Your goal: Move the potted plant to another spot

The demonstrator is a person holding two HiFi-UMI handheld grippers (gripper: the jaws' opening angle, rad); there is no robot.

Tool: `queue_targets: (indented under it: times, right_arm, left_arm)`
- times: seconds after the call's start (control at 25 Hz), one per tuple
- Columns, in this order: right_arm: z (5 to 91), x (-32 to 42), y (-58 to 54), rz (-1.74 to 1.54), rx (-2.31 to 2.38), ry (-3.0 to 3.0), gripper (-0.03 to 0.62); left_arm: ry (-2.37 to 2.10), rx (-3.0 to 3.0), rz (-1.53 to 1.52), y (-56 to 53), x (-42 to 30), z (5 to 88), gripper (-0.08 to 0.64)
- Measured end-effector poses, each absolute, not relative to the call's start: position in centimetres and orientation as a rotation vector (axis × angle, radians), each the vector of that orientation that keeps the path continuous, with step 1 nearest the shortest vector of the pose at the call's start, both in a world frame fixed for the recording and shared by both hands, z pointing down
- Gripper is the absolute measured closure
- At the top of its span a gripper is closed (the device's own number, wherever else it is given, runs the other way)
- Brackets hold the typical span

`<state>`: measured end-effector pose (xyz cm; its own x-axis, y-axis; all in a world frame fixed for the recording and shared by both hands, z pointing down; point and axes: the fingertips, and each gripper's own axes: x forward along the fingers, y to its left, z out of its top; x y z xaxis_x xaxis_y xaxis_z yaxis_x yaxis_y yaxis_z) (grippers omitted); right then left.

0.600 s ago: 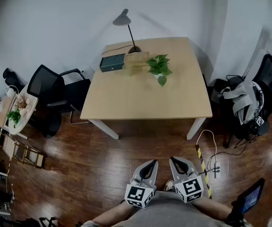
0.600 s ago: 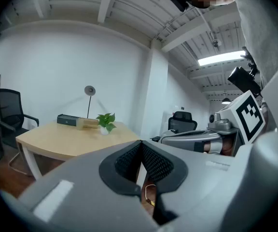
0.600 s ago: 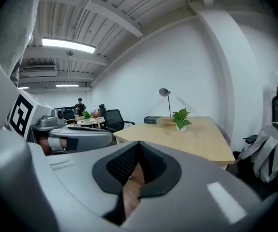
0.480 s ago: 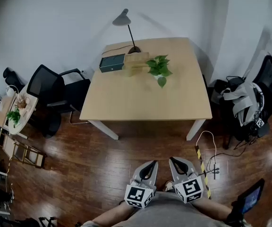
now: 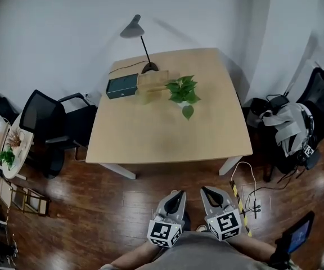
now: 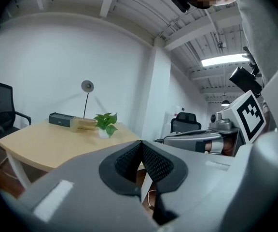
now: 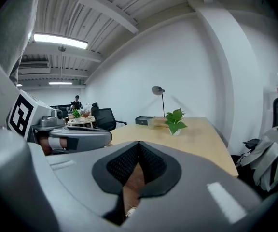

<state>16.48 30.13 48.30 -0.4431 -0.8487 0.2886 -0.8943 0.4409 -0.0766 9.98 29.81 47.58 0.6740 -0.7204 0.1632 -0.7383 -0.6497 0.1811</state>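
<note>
The left tongs [image 5: 177, 194] and right tongs [image 5: 206, 190] are closed tip to tip and empty, well short of the desk [image 5: 167, 134]. The potted plant [image 5: 182, 92] stands toward its far side, just beside a tan box [image 5: 152, 80], with a dark box [image 5: 122, 86] beyond that.

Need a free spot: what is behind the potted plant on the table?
Behind the potted plant, slightly to its left, lie a pale box, a dark green box and a desk lamp. Its leaves hide the pale box's end.

Worktop [image 5: 167, 134] ahead of left tongs [image 5: 177, 194] and right tongs [image 5: 206, 191], well apart. On its far side: potted plant [image 5: 183, 93] ahead; box [image 5: 122, 86] and desk lamp [image 5: 131, 30] further left.
</note>
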Motion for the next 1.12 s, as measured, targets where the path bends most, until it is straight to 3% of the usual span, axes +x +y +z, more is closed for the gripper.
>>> queue_targets:
  times: [0.52,1.12]
  right_arm:
    - [46.1,15.2,12.7,0.3,1.702,-2.363,0.588]
    - [46.9,15.2,5.0,0.331,1.734,-2.325,0.588]
  left_arm:
    - [-1.002,2.741,0.096,11.5,8.4,45.4,0.566]
    - [-0.981,2.735,0.115,3.1,8.0,46.2,0.566]
